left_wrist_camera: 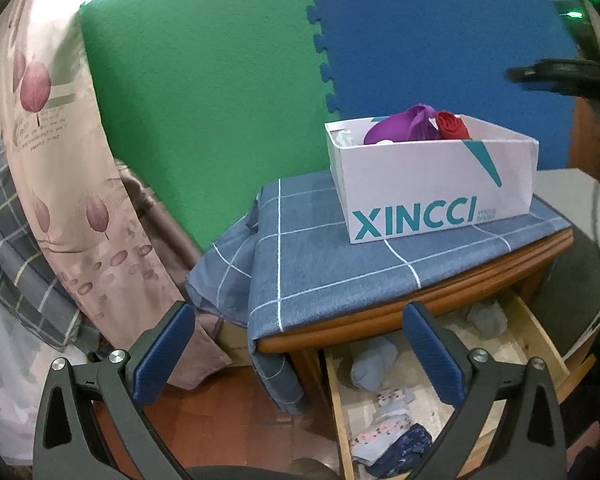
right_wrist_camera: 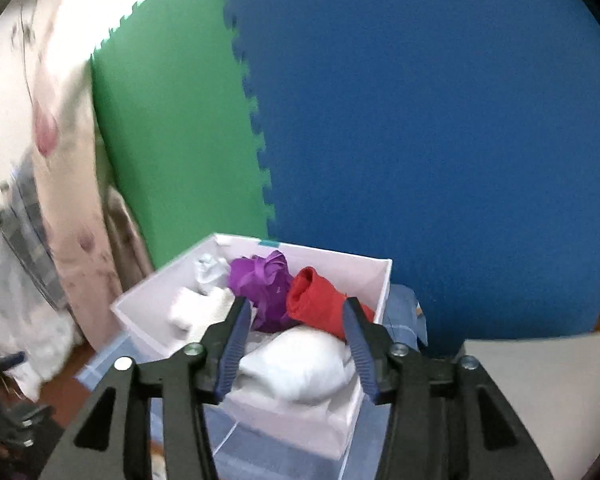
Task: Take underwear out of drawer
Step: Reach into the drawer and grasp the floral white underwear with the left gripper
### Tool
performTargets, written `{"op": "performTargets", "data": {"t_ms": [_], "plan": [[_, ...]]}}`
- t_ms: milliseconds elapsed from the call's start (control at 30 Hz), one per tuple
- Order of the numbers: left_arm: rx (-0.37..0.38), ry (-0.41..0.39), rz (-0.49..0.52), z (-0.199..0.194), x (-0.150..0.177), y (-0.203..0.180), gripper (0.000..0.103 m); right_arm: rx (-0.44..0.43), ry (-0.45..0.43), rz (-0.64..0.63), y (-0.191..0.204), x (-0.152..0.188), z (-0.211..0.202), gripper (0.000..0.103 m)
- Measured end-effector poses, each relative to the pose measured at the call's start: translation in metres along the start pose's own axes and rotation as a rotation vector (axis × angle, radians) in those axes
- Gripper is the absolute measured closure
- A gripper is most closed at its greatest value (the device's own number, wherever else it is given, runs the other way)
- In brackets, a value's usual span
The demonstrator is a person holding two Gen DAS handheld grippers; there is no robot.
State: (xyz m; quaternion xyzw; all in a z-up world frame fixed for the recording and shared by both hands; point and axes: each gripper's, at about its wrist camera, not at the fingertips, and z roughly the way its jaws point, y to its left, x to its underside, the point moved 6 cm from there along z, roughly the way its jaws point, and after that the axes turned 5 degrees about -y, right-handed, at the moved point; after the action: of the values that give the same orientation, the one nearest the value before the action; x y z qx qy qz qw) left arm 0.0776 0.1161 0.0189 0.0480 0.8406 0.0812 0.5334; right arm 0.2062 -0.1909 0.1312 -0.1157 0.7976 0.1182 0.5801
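Two grippers show, one in each view. The left gripper (left_wrist_camera: 300, 344) has its blue fingers (left_wrist_camera: 162, 354) spread wide, with nothing between them. It hangs in front of a small wooden table (left_wrist_camera: 420, 308) and above the open drawer (left_wrist_camera: 540, 340) under the table top. Inside the drawer lie pieces of underwear (left_wrist_camera: 374, 362): a grey-blue one near the back, another grey one (left_wrist_camera: 486, 318) in the far corner, and a flowery one with a dark blue one (left_wrist_camera: 404, 446) near the front. A blue checked cloth (left_wrist_camera: 320, 248) covers the table top and droops over its left edge. On the cloth sits a white box (left_wrist_camera: 436, 184) with the word XINCCI on its side. A purple cloth (left_wrist_camera: 400, 124) and a red roll (left_wrist_camera: 454, 126) stick up out of the box. Behind the table stand a green mat (left_wrist_camera: 200, 100) and a blue mat (left_wrist_camera: 440, 40), joined like puzzle pieces. A pink curtain (left_wrist_camera: 60, 160) with flowers hangs at the left. The right gripper (right_wrist_camera: 296, 340) is open too, though less wide, and grips nothing. It hovers right over the same white box (right_wrist_camera: 148, 312). Just below its fingers lies a soft white bundle (right_wrist_camera: 300, 368). The red roll (right_wrist_camera: 316, 300) and the purple cloth (right_wrist_camera: 264, 284) sit just behind it in the box. That view is a bit blurry.
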Motion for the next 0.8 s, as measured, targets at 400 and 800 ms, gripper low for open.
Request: {"op": "performTargets", "data": {"t_ms": [400,800], "plan": [[0.118,0.141,0.293,0.015,0.023,-0.074,0.000,0.007,0.196,0.335,-0.077,0.150,-0.079,0.047],[0.305,0.664,0.372,0.104,0.113,-0.140,0.001,-0.044,0.157,0.252,-0.063,0.148,-0.088,0.047]]}}
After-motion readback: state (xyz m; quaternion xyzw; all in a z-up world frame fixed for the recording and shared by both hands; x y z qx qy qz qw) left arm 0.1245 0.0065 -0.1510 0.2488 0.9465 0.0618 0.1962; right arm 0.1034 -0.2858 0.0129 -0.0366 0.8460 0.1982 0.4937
